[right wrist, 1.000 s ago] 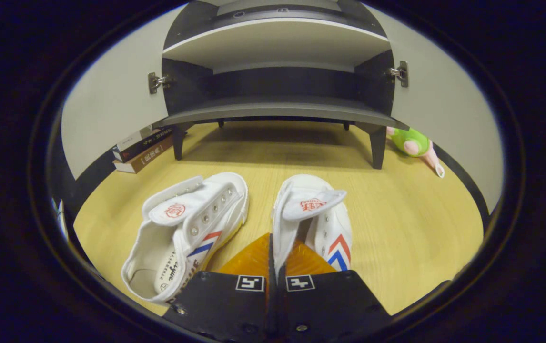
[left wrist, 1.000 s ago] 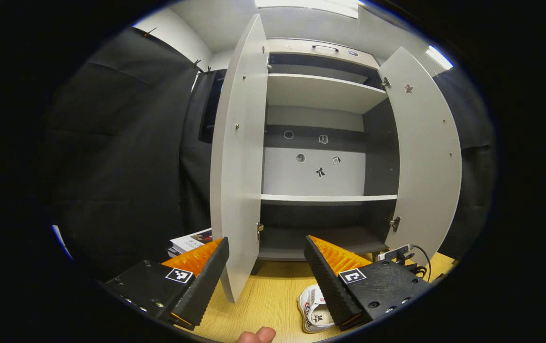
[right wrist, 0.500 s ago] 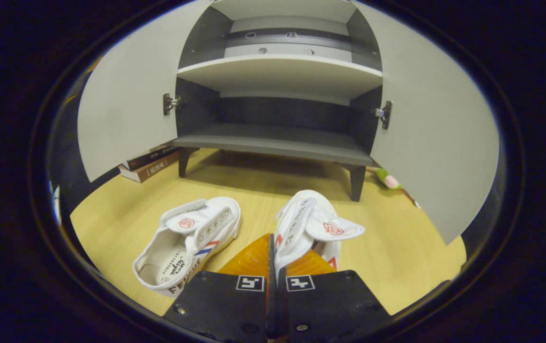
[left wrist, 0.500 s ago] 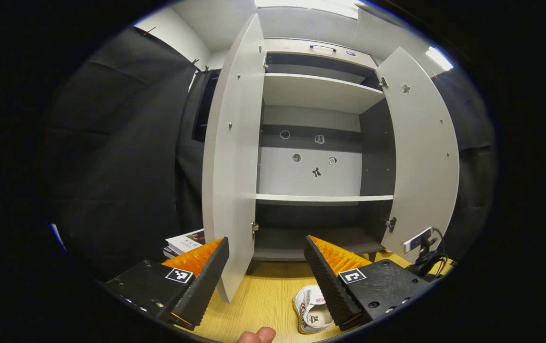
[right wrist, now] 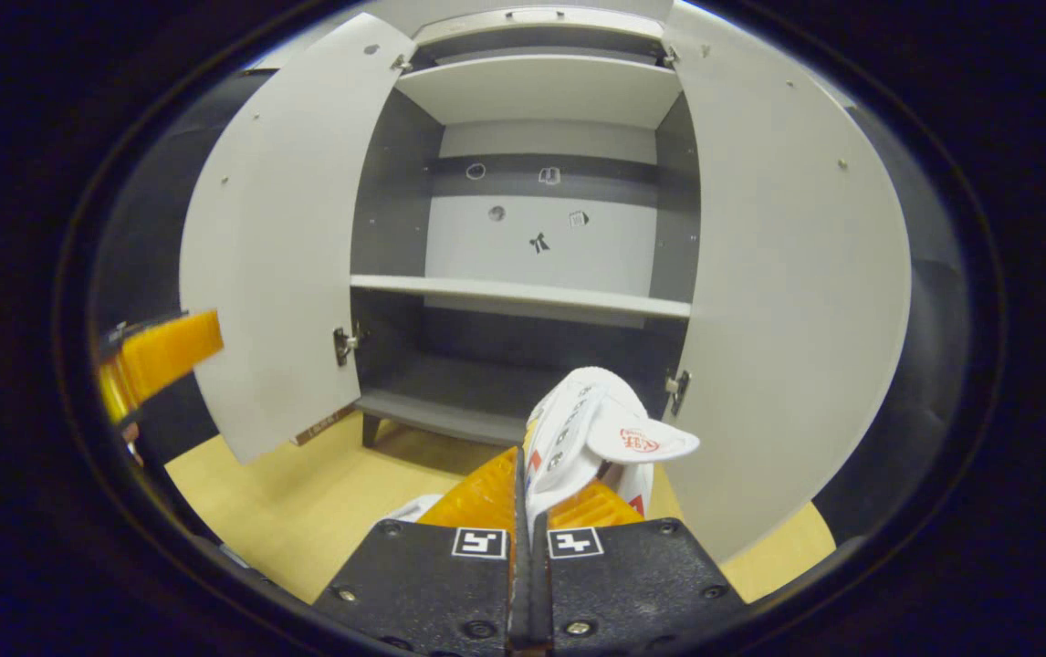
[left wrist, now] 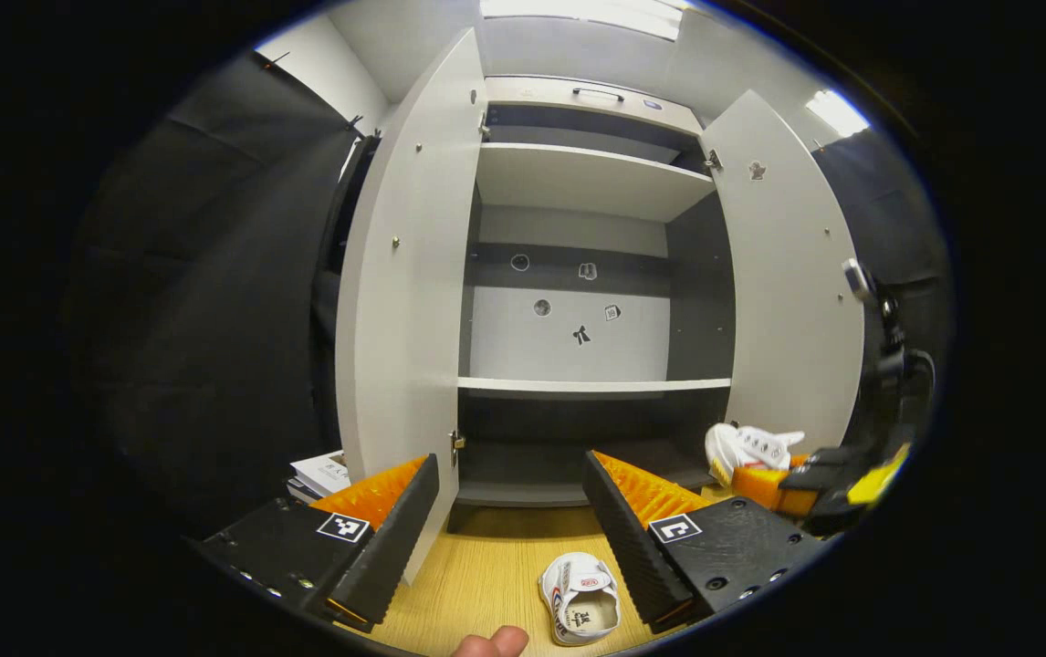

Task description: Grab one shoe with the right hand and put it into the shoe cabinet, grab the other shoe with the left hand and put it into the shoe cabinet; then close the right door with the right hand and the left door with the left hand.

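Right gripper (right wrist: 523, 474): fingers pressed together on the side wall of a white shoe (right wrist: 591, 429), which hangs clear of the floor just ahead of the tips. Canvas upper, metal eyelets in a row, tongue flopped out to the right with a red emblem; red and blue stripes on the flank. In the left gripper view the same shoe (left wrist: 747, 445) sits pinched in the right gripper (left wrist: 765, 484), off to the right, in front of the right door (left wrist: 783, 292).

Left gripper (left wrist: 509, 497): fingers spread wide, nothing between them.

Second shoe (left wrist: 580, 598): white, opening upward, on the wooden floor (left wrist: 486, 575) below and between the left fingers.

Cabinet (right wrist: 532, 228): straight ahead of both grippers, both doors swung open, grey interior, pale shelves bare. Left door (left wrist: 404, 301) stands just beyond the left gripper's left finger.

Books (left wrist: 322, 473): stacked behind that door.
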A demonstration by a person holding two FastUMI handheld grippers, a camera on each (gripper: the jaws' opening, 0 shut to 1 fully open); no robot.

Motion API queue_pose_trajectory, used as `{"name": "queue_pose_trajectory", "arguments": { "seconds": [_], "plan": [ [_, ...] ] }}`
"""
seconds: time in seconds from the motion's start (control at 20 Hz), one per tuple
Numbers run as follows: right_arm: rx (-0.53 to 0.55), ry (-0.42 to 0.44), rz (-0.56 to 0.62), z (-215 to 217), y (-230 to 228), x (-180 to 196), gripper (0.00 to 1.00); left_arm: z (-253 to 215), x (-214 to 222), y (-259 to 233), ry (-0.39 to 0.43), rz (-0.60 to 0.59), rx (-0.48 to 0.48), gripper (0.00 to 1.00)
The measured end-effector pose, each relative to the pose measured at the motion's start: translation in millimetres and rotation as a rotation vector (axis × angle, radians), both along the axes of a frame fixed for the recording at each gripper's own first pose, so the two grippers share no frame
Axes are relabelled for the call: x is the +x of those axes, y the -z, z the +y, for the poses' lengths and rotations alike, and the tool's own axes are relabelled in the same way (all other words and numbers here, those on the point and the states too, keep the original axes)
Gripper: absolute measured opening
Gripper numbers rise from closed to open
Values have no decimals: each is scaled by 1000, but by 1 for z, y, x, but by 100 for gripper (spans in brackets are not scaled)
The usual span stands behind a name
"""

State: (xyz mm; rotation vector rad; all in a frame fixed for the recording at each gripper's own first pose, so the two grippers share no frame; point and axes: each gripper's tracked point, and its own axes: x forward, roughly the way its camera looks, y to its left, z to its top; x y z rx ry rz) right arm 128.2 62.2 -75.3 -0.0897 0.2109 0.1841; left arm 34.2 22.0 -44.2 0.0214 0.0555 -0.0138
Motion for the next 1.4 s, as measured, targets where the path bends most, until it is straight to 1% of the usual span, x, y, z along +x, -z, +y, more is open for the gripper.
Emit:
{"name": "queue_pose_trajectory", "arguments": {
  "seconds": [0.1, 0.25, 0.4, 0.45, 0.5, 0.55, 0.7, 0.85, 0.9, 0.95, 1.1, 1.2, 1.4],
  "plan": [
    [-2, -19, -40, 7, -37, 15, 3, -4, 2, 0, 11, -9, 3, 95],
    [-2, -45, -68, 17, -83, 53, 4, -12, 2, 0, 27, -10, 1, 95],
    [-33, -46, -75, 21, -122, 101, 4, -12, 0, 0, 26, -13, 14, 95],
    [-46, -37, -71, 21, -131, 119, 1, -10, -1, 1, 23, -14, 16, 95],
    [-50, -28, -67, 21, -139, 138, 3, -11, -3, 2, 23, -11, 17, 95],
    [-58, -20, -52, 22, -145, 157, 3, -10, -3, 4, 22, -4, 15, 95],
    [-74, 16, 17, 19, -150, 214, 3, -7, -4, 8, 19, 7, 21, 95],
    [-73, 43, 93, 17, -145, 256, 3, 4, -4, 10, -5, 11, 40, 95],
    [-85, 45, 119, 18, -142, 267, 1, 7, -3, 13, -8, 20, 35, 95],
    [-105, 45, 146, 19, -137, 277, 4, 9, -2, 14, -10, 25, 27, 95],
    [-163, 55, 226, 19, -122, 300, 4, 19, 1, 18, -30, 35, 34, 95],
    [-215, 52, 292, 17, -106, 304, 4, 24, 2, 17, -42, 33, 42, 95],
    [-228, 55, 345, 19, -92, 314, 3, 29, 4, 21, -52, 40, 42, 95]
  ]
}}
